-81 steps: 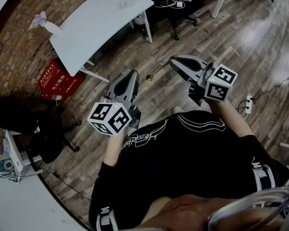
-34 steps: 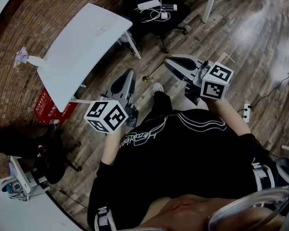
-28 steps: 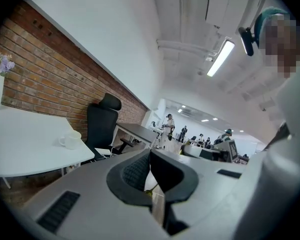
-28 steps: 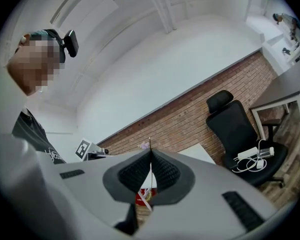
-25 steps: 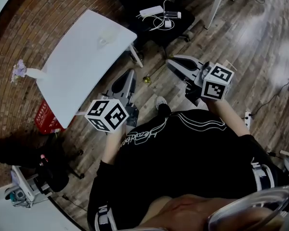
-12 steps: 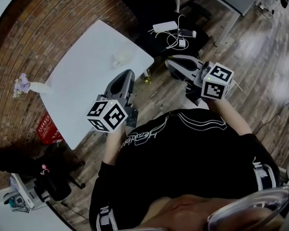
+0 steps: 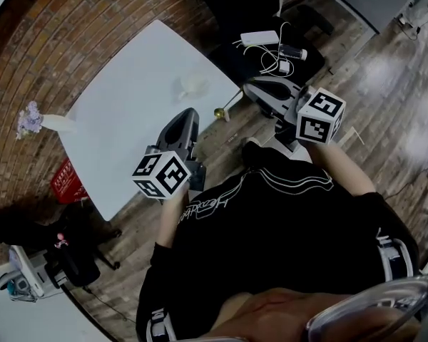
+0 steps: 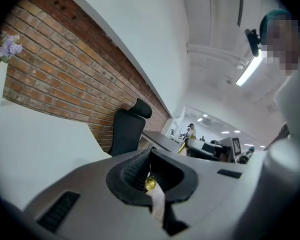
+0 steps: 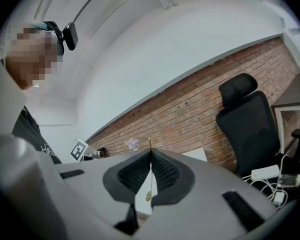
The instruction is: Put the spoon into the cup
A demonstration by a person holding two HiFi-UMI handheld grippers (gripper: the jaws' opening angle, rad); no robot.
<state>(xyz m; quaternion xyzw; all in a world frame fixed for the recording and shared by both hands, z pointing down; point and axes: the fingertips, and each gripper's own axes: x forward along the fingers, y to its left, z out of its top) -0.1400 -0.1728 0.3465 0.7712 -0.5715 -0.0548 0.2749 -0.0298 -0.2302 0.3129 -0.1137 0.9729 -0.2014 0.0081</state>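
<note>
Now that the table (image 7: 128, 120) has drawn in under the left tongs (image 7: 188, 114), head view shows the spoon (image 7: 228, 104), pinched in the right tongs (image 7: 248, 89), near the cup (image 7: 193, 85) on it. Left gripper view: tongs closed, empty, brick wall (image 8: 55, 84) behind. Right gripper view: tips clamped on spoon handle, office chair (image 9: 242, 119) beyond.

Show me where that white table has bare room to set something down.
The table is bare across its middle, between the flower vase at its left end and the cup near its right corner. That corner is crowded: the right gripper holds the spoon beside it, and the left gripper hangs over the near edge.
</note>
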